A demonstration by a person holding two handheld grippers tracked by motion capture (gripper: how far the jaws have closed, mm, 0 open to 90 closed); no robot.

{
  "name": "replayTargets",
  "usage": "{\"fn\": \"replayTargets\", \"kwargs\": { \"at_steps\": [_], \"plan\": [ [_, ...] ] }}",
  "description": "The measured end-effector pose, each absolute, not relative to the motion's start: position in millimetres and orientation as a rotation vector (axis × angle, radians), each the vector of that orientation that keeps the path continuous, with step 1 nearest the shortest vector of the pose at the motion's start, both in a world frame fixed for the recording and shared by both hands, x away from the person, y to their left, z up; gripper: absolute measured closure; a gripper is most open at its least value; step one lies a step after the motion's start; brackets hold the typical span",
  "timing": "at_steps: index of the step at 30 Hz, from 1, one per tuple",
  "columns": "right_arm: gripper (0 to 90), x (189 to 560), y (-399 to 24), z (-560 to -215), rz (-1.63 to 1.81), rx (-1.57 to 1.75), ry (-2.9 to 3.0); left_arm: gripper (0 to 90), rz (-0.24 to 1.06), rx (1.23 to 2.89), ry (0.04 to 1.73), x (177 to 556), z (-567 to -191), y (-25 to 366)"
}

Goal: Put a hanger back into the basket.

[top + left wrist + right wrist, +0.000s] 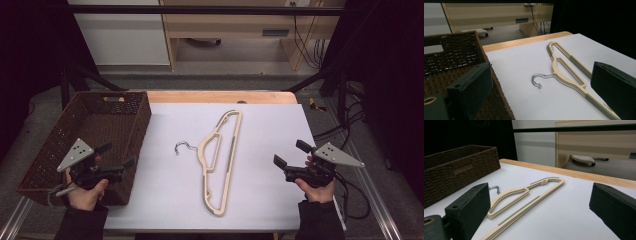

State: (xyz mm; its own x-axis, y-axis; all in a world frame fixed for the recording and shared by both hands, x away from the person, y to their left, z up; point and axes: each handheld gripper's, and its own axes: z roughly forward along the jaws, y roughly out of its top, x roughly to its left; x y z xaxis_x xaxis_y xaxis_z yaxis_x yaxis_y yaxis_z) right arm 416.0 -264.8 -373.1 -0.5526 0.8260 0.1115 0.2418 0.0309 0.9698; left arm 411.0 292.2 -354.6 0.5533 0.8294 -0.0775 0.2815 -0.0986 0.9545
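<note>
A beige clothes hanger (220, 160) with a metal hook (183, 147) lies flat in the middle of the white table top (270, 120). My left gripper (119, 156) is held above the near right corner of a brown wicker basket (65, 135), jaws wide apart and nothing between them. My right gripper (291, 153) hovers over the table's right side, also open and empty, pointing toward the hanger. The left gripper view has the hanger (569, 72) and its hook (537, 78) between the jaws, farther off. The right gripper view has the hanger (524, 197) lying ahead.
The basket (454, 52) takes up the table's left side and looks empty inside. A wooden strip (220, 96) runs along the table's far edge. Cables (350, 195) trail off to the right. Light furniture (235, 30) stands beyond the table.
</note>
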Motion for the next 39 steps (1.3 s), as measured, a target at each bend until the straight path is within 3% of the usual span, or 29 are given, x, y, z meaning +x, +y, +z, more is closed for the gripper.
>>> {"fn": "replayTargets", "kwargs": {
  "at_steps": [17, 32, 39],
  "plan": [
    [7.5, 422.8, -241.8, -375.4, 1.522, 1.019, 1.923, 6.0, 0.573, 1.717, 0.859, 403.2, -357.5, 254.6],
    [15.3, 467.9, -168.4, -373.1, 1.487, 0.919, 2.082, 5.1, 0.596, 1.695, 0.905, 409.2, -355.6, 277.4],
    [24.0, 497.3, -126.6, -377.3, 1.443, 0.921, 2.152, 5.0, 0.602, 1.673, 0.916, 410.0, -354.3, 283.7]
  ]
}}
